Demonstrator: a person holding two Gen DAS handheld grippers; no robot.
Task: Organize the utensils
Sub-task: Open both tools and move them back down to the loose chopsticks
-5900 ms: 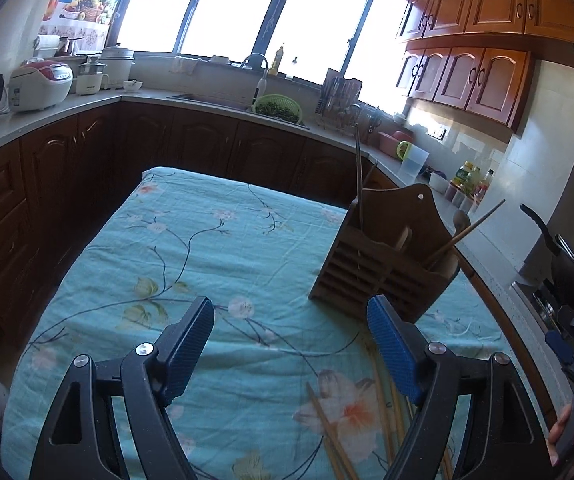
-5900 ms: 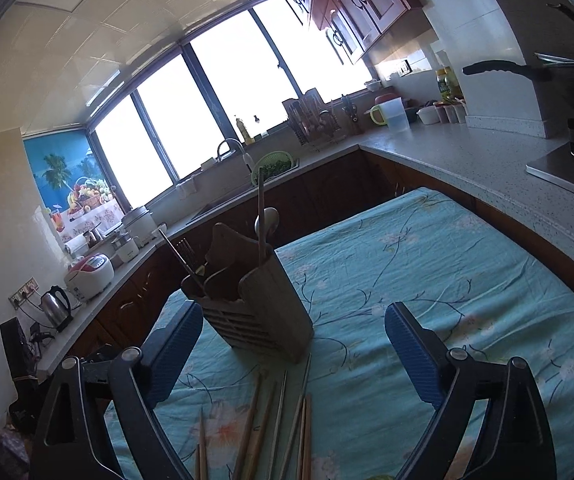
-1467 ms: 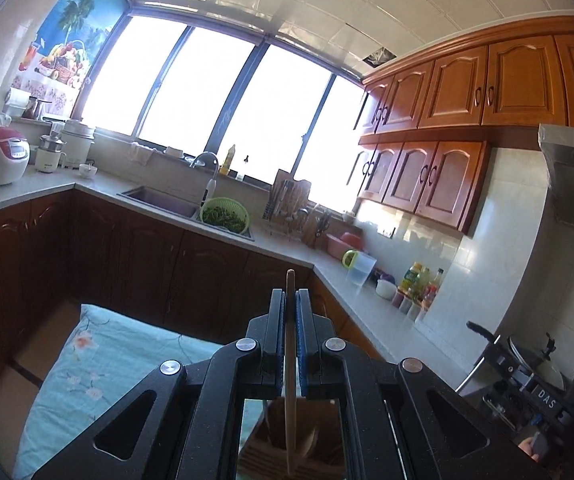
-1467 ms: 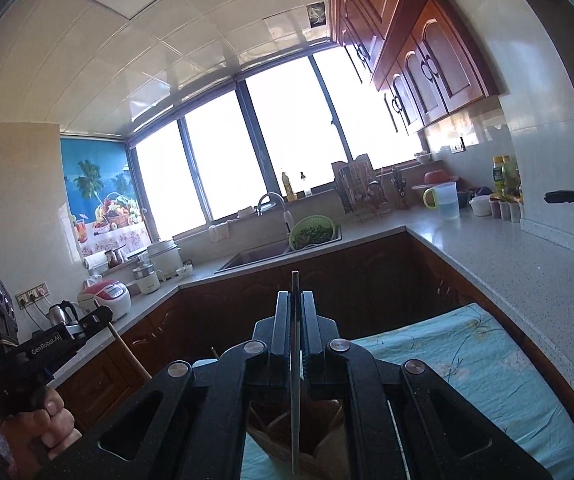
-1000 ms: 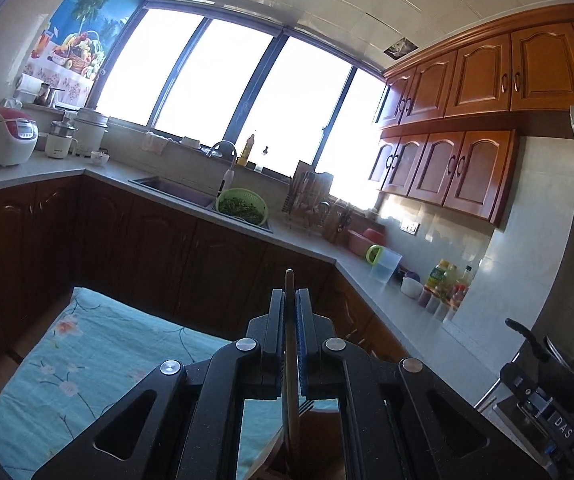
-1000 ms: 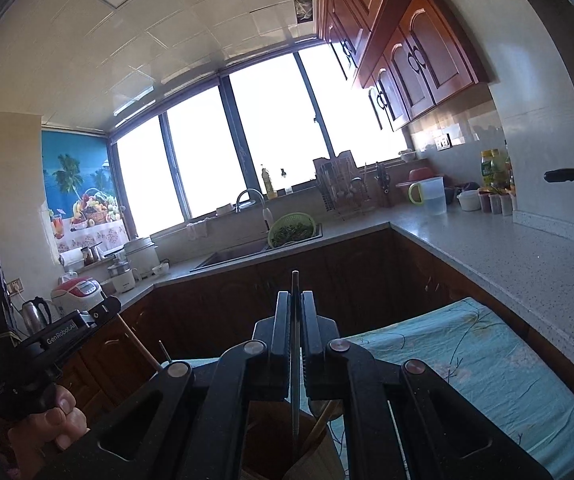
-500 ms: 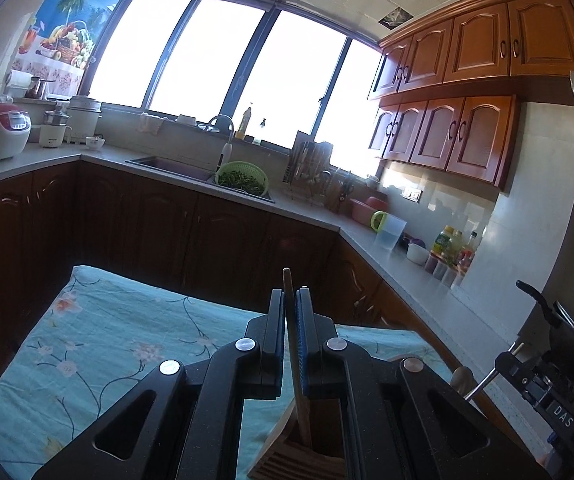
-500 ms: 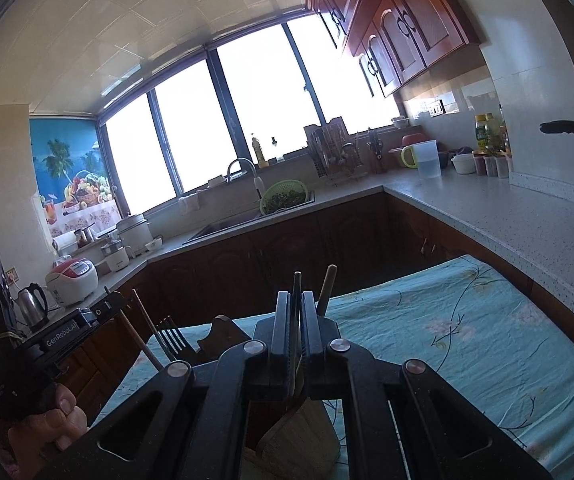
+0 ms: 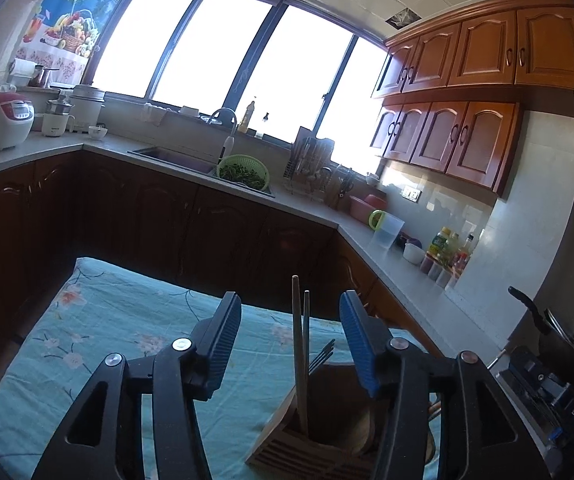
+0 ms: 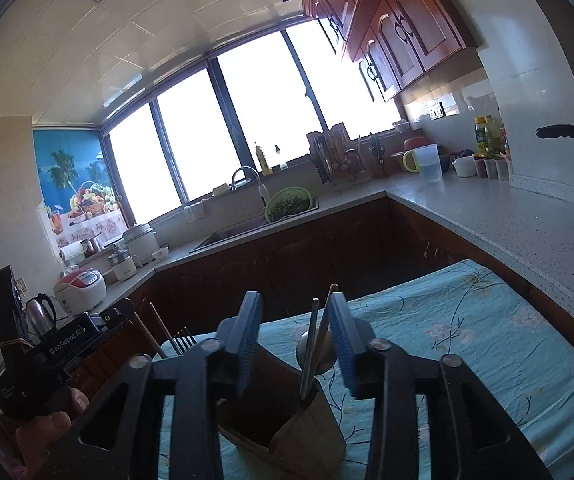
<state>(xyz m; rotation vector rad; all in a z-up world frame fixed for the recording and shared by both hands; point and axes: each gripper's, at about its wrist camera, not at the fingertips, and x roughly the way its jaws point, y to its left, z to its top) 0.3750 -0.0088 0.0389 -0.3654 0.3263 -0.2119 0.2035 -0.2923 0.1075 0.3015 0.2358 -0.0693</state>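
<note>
A wooden utensil holder [image 9: 319, 436] stands on the teal floral tablecloth [image 9: 99, 344]. My left gripper [image 9: 291, 344] is open just above it; two chopsticks [image 9: 297, 344] stand upright in the holder between the open fingers, beside a fork [image 9: 323, 354]. In the right wrist view the holder [image 10: 287, 436] is below my right gripper [image 10: 295, 340], which is open around two more upright sticks [image 10: 314, 344] and a spoon [image 10: 315, 350]. The left gripper's body [image 10: 47, 352] shows at far left, with a fork [image 10: 183, 338] near it.
Dark wood cabinets and a grey counter [image 9: 387, 256] wrap around the table. The counter holds a sink with a green colander [image 9: 243, 168], a rice cooker [image 9: 3, 124], a measuring jug [image 9: 385, 230] and bottles. A black pan [image 9: 555, 344] sits on the stove at right.
Both grippers were shut on upright sticks half a second ago. Both have now opened, and the sticks stand loose in the holder.
</note>
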